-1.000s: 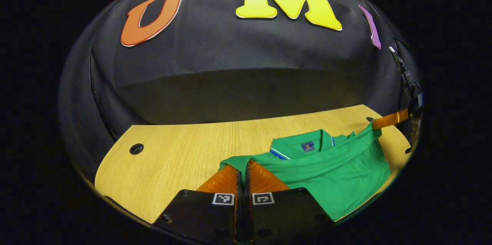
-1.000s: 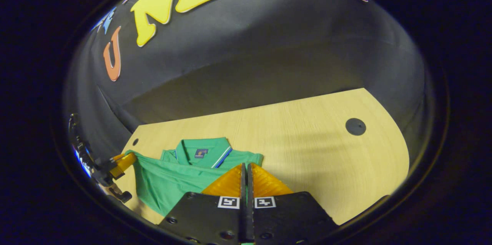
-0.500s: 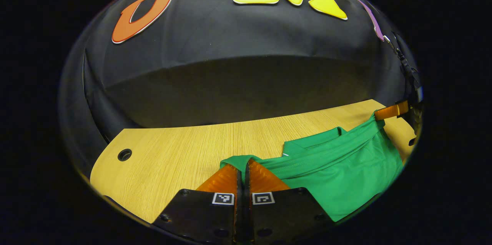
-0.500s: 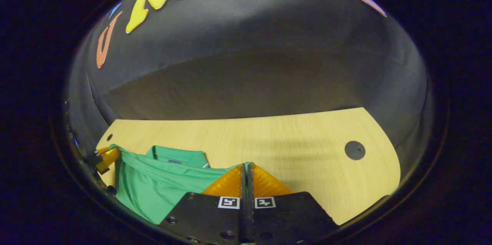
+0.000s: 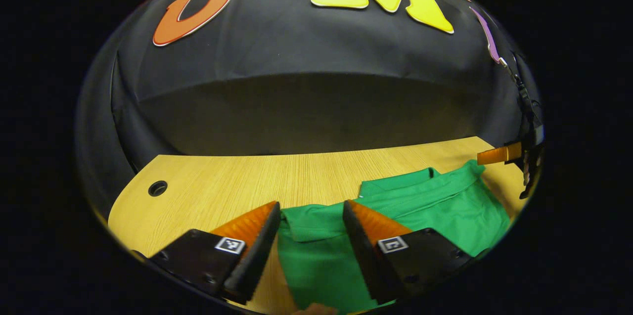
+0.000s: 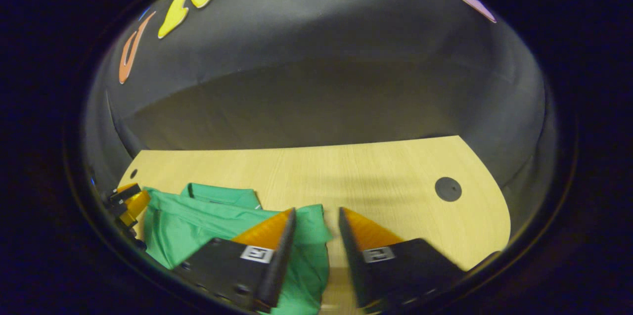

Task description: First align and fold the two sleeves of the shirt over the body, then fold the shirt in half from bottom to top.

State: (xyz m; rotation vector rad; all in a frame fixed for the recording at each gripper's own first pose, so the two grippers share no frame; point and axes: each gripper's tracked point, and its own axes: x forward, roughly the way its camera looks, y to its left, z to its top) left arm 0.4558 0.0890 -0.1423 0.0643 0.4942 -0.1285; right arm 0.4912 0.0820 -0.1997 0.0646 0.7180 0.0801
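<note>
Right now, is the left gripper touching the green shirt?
Cannot tell. In the left gripper view the left gripper is open with the green polo shirt between its fingers; no plain gap or contact.

Right gripper (image 6: 316, 218) spread wide above a folded green shirt (image 6: 198, 226) on a wooden table (image 6: 395, 176), left gripper (image 6: 129, 201) alongside

Light wood-grain desk (image 5: 222, 186) with round grommet holes (image 5: 158, 188), carrying one green folded shirt (image 5: 435, 201) flat on top.
</note>
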